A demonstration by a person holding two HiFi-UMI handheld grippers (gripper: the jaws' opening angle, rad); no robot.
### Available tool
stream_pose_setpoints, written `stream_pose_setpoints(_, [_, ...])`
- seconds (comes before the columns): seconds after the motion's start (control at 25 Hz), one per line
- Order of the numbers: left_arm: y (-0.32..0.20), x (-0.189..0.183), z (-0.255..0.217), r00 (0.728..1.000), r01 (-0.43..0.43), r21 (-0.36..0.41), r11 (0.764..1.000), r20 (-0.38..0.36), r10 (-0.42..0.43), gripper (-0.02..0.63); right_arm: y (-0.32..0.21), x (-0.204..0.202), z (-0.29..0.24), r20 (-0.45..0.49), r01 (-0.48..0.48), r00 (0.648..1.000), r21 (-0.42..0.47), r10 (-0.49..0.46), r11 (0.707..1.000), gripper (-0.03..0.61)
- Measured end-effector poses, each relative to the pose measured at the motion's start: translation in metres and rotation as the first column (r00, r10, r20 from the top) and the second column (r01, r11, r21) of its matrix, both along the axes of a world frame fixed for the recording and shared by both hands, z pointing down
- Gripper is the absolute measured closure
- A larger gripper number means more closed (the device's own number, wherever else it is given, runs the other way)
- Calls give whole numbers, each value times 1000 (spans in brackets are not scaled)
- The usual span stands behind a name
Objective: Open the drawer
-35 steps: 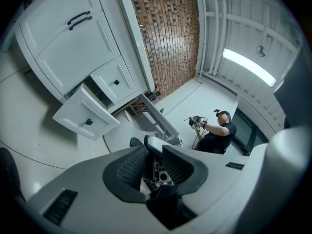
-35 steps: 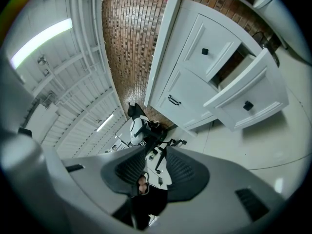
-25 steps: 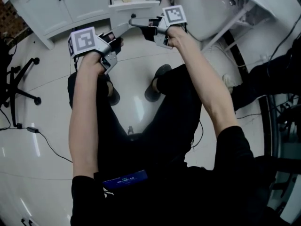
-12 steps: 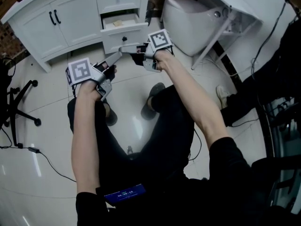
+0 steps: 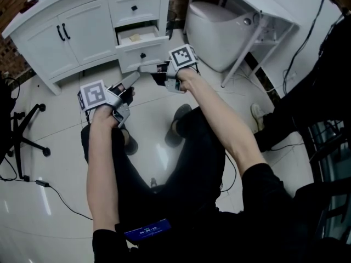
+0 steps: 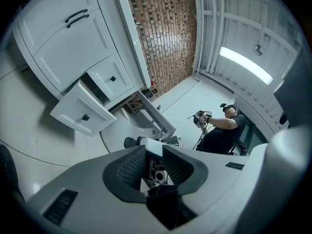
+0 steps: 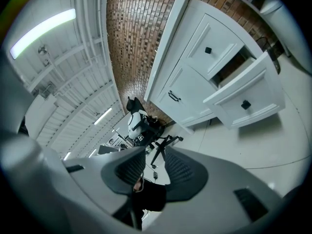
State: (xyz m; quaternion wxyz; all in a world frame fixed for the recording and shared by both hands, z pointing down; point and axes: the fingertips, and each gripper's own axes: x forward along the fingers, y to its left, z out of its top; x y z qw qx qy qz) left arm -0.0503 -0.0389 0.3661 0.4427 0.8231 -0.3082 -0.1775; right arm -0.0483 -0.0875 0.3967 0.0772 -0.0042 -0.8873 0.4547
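Observation:
The white cabinet's (image 5: 33, 23) lower drawer (image 5: 143, 53) stands pulled out, with a pale sheet lying inside and a black knob on its front. It also shows in the left gripper view as the open drawer (image 6: 83, 115) and in the right gripper view as the open drawer (image 7: 246, 101). My right gripper (image 5: 141, 68) hangs just below the drawer front, apart from the knob, its jaws nearly together with nothing between them (image 7: 155, 155). The left gripper (image 5: 134, 76) is held lower left of it, jaws also close and empty (image 6: 154, 152).
A shut upper drawer (image 5: 134, 7) sits above the open one, with double doors (image 5: 60, 34) to its left. A toilet (image 5: 219, 26) and a white frame (image 5: 258, 15) stand at right. An office chair base (image 5: 22, 125) and a cable (image 5: 49, 193) lie left. Another person (image 6: 222, 128) stands behind.
The head view has tipped, so the cabinet and both grippers sit lower in the picture. The drawer stays pulled out and both grippers keep their places before it.

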Motion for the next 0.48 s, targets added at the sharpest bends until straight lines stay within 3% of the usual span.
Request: stream_pose_setpoints(0.48, [-6,1,-1,1000,-6,-6,1000,-5,6,508,-4,-1,-3,13,7,1000,-2,-7,1000,443])
